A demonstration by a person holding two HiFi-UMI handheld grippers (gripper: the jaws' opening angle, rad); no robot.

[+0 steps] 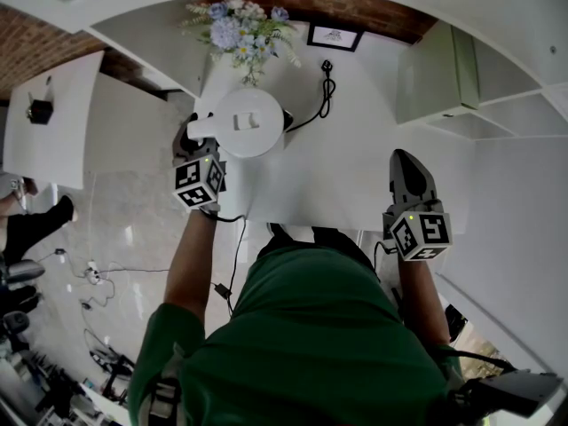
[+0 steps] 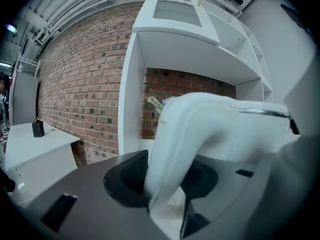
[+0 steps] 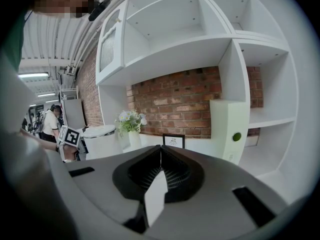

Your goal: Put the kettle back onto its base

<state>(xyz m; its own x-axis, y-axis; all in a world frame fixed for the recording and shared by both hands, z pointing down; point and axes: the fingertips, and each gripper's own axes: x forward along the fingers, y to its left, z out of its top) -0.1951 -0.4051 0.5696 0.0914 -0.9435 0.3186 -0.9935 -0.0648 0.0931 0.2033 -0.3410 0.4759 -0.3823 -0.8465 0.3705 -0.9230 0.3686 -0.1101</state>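
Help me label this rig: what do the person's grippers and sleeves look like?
The left gripper and right gripper are dark grey with tapered jaws. Each bears a white cube with black square markers and a small green light. A black cable trails from the left one. The shirt is green and short-sleeved.

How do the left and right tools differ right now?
The left tool is closed on the kettle by its handle; the right tool has its jaws together on nothing.
The left tool is at the kettle, over the left side of the table; the right tool is off at the table's right edge, clear of the kettle.
Both point away from the person.
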